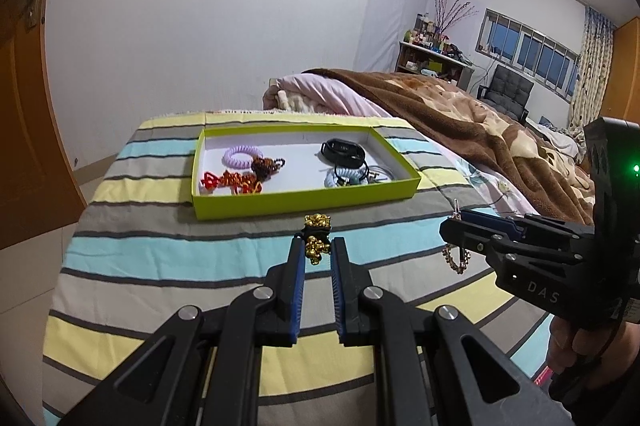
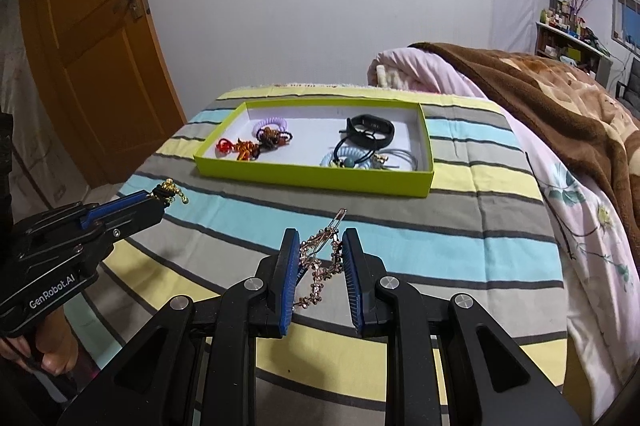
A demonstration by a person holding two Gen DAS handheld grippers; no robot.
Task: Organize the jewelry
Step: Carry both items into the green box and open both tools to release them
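A lime-green tray [image 1: 304, 202] [image 2: 320, 174] lies on the striped cloth and holds hair ties, a red knot charm [image 1: 230, 182] and a black wristband [image 1: 344, 150] [image 2: 370, 128]. My left gripper [image 1: 317, 246] [image 2: 158, 200] is shut on a black hair tie with gold beads [image 1: 316, 238] [image 2: 170, 192], just in front of the tray. My right gripper [image 2: 322, 246] [image 1: 452, 224] is shut on a rose-gold beaded hair clip with a chain [image 2: 320, 258], whose end hangs down [image 1: 456, 258].
The striped cloth [image 1: 160, 250] covers a raised surface. A bed with a brown blanket [image 1: 460, 114] and pink quilt lies to the right. A wooden door [image 2: 92, 38] stands at the left. A shelf and a chair stand far back right.
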